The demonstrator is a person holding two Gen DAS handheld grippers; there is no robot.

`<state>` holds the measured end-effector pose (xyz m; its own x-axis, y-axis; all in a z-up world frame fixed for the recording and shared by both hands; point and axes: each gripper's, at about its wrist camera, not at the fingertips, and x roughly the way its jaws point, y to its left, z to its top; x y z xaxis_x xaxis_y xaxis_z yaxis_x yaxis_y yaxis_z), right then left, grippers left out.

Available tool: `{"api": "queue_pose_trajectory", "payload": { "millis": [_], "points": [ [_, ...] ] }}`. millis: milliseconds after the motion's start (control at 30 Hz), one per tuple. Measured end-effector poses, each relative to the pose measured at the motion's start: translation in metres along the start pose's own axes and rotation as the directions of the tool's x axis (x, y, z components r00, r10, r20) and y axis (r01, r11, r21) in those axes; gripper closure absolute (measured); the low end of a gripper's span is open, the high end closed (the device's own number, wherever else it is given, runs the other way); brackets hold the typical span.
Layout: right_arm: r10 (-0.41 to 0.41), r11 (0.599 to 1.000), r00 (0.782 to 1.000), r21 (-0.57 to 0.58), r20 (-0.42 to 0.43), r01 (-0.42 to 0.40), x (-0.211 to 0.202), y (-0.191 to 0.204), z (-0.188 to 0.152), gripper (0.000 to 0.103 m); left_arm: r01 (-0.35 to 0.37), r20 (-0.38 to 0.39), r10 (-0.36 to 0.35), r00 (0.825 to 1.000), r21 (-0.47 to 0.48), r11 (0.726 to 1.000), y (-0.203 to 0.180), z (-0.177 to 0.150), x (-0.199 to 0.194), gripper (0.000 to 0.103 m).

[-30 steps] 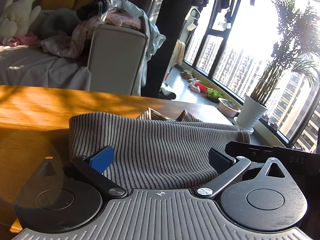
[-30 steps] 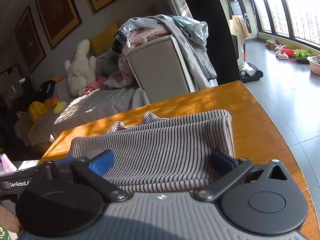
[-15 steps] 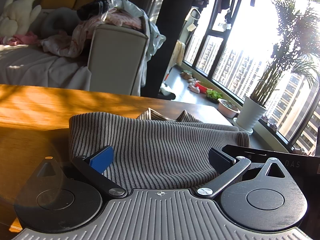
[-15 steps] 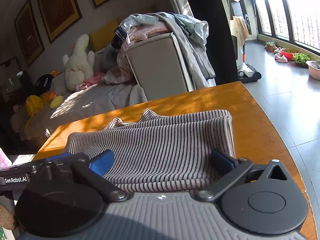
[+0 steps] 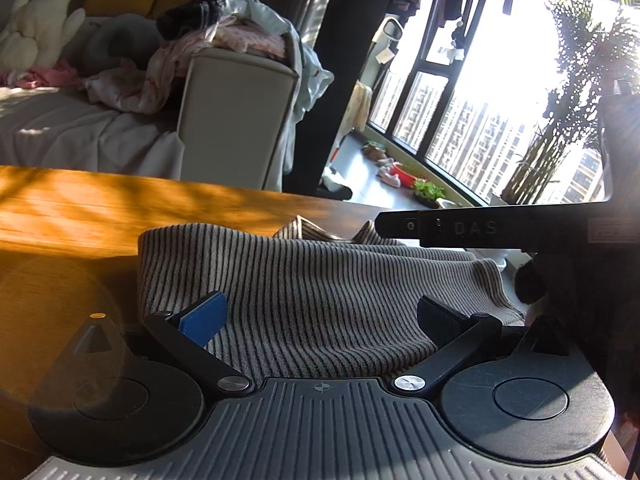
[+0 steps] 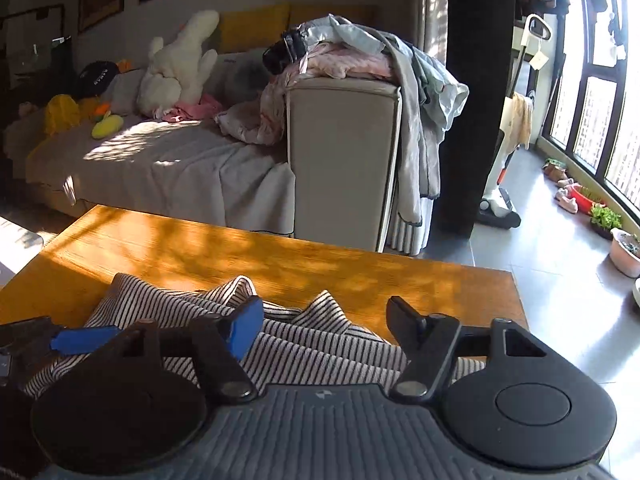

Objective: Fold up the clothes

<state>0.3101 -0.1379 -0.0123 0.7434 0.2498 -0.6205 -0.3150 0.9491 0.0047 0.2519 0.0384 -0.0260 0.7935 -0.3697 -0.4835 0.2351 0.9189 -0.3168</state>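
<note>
Striped cloth lies under both: left gripper spread wide, right gripper closing, pads not yet pinching.

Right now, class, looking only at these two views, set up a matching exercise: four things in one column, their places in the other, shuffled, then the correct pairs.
Things:
1. striped garment
2. white plush toy
3. potted plant
4. clothes pile

Places:
A. by the window
B. on the wooden table
C. on top of the sofa arm
D. on the sofa seat

Pairs: 1-B, 2-D, 3-A, 4-C
</note>
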Motion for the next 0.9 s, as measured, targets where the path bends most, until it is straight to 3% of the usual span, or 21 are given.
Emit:
{"api": "queue_pose_trajectory", "payload": {
  "millis": [167,267,367,467,633,767,900],
  "points": [
    [0.013,0.999,0.996,0.044,-0.092,-0.009,0.049,-0.005,0.003,0.056,0.004,0.000,-0.004,1.000,-0.006,1.000,0.002,0.000,0.000,0.000],
    [0.013,1.000,0.997,0.005,-0.077,-0.012,0.051,-0.001,-0.001,0.063,0.009,0.006,-0.009,1.000,-0.015,1.000,0.003,0.000,-0.001,0.000],
    [-0.006,1.000,0.999,-0.022,-0.042,0.005,0.044,0.004,-0.001,0.096,0.045,0.008,-0.045,0.999,-0.061,0.997,0.012,0.004,-0.007,0.000],
    [0.038,0.999,0.999,-0.005,0.018,-0.037,0.014,0.003,0.003,0.097,0.067,-0.017,-0.069,0.997,-0.096,0.993,0.018,0.012,-0.020,0.000],
    [0.128,0.991,0.985,0.035,0.116,-0.132,-0.070,-0.002,-0.007,0.097,0.009,0.053,-0.006,0.999,-0.051,0.999,0.009,0.031,-0.069,0.000],
    [0.181,0.981,0.975,0.049,0.133,-0.189,-0.131,0.005,-0.050,0.098,-0.001,0.115,0.002,0.993,-0.009,1.000,0.000,0.040,-0.107,0.000],
    [0.198,0.977,0.977,0.066,0.084,-0.204,-0.162,0.014,-0.102,0.098,-0.013,0.096,0.011,0.995,0.021,1.000,-0.010,0.033,-0.120,0.000]
  ]
}}
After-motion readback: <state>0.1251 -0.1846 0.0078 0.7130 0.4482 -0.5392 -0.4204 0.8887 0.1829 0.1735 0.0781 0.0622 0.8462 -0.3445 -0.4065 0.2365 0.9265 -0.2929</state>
